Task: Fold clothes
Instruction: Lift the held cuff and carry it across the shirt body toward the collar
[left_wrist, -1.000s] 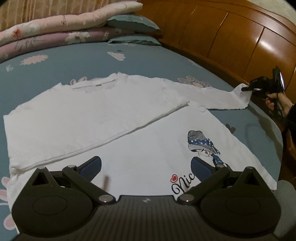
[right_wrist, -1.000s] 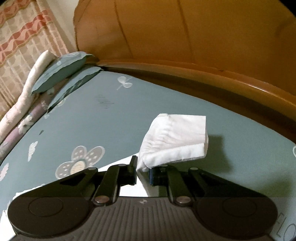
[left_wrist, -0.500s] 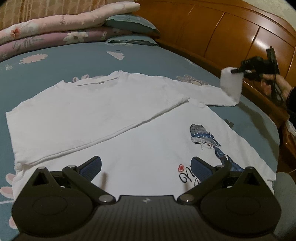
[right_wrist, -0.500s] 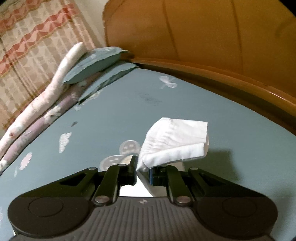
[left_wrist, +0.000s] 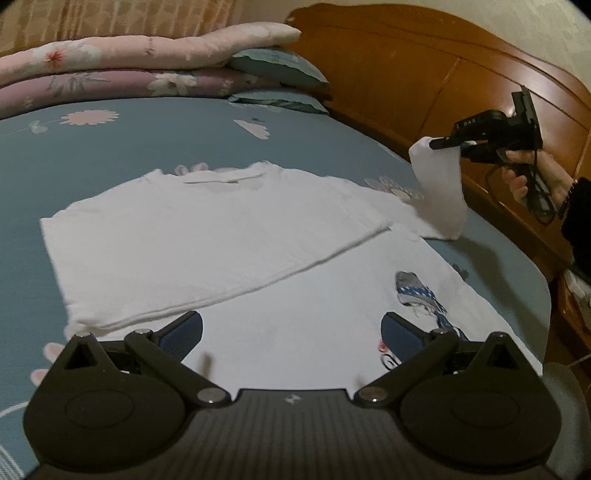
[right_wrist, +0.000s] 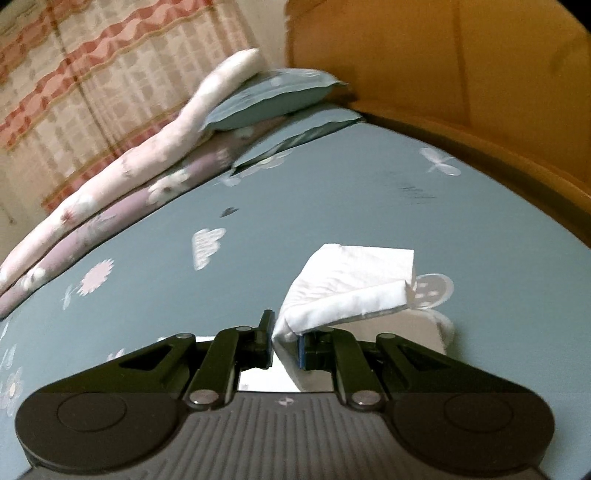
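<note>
Left wrist view first: a white shirt (left_wrist: 229, 236) lies flat on the blue flowered bedsheet (left_wrist: 110, 155), one side already folded across the body, a printed figure (left_wrist: 417, 291) showing near its lower right. The left gripper (left_wrist: 291, 328) hangs over the near hem with its blue-padded fingers (left_wrist: 184, 328) spread wide and nothing between them. Far right, a hand (left_wrist: 535, 177) holds the right gripper (left_wrist: 448, 142), which has the cuff of the sleeve (left_wrist: 439, 184) pinched and raised off the bed, the cloth draping down to the shoulder. Behind are stacked quilts (left_wrist: 129, 62), pillows (left_wrist: 280, 70) and a wooden headboard (left_wrist: 424, 74). Right wrist view: the jaws are nearly together on the sleeve's end, a doubled flap of white cloth sticking forward past the fingertips above the sheet; curtains (right_wrist: 92, 74) show at upper left. The risk, as I judge it, is that the bite is shallow — only the cuff edge sits between the pads, so a quick sweep could pull it free, or drag the shoulder and spoil the fold already laid. With the left gripper idle, nothing pins the body down. Only the left view shows the whole garment and how the sleeve hangs; only the right view shows how little fabric the pads actually hold.
</note>
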